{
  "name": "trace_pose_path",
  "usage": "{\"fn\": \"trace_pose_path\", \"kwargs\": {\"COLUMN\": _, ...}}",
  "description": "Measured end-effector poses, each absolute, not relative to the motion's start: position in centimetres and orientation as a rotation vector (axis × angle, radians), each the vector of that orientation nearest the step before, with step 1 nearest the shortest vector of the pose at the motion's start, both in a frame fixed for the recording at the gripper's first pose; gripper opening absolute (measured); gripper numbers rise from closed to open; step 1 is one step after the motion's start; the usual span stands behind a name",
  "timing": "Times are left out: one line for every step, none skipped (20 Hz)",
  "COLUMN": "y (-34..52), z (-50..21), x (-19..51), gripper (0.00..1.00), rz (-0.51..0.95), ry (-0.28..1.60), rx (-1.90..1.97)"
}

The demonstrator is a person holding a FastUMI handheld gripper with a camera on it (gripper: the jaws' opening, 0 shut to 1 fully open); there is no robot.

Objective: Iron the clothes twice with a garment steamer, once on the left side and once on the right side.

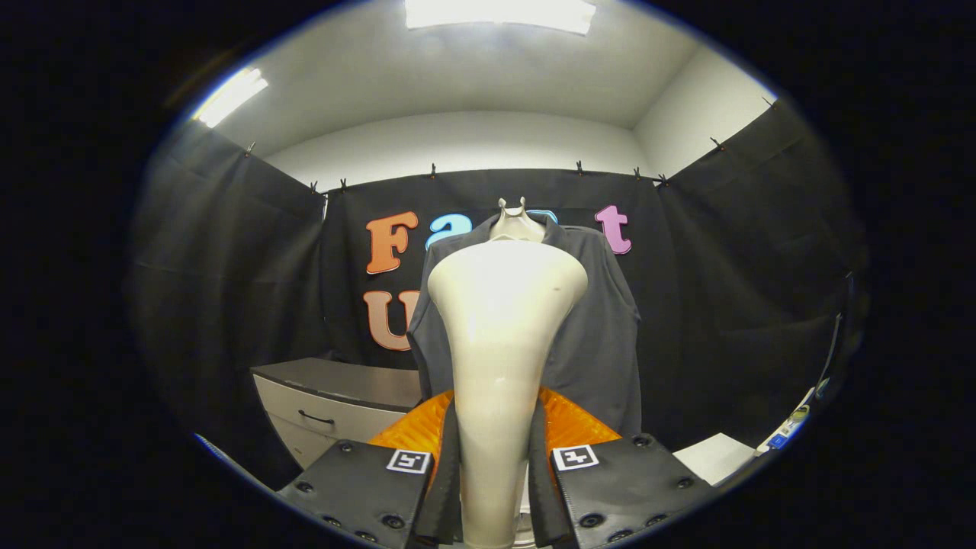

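While the gripper (496,488) grasped the steamer (499,343) firmly, its head should have glided flat down the jacket (595,343), one side first.

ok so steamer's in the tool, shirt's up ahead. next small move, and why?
Probably push forward toward one side of the dark shirt. The tool is shut on the steamer, whose wide head points at the shirt hanging on the mannequin beyond the fingers, seemingly short of the cloth, so no pass looks under way.
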State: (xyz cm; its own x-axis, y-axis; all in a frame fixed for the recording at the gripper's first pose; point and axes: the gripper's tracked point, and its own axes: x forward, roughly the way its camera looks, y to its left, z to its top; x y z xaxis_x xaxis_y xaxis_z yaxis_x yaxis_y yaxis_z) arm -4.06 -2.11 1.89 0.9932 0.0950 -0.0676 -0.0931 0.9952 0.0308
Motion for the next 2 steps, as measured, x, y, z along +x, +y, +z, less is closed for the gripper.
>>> {"fn": "trace_pose_path", "kwargs": {"y": -2.14, "z": 1.86, "x": -4.18, "gripper": 0.44, "rz": 0.095, "ry": 0.070, "rx": 0.030}}
{"fn": "trace_pose_path", "kwargs": {"y": -2.09, "z": 1.77, "x": -4.28, "gripper": 0.44, "rz": 0.098, "ry": 0.071, "rx": 0.034}}
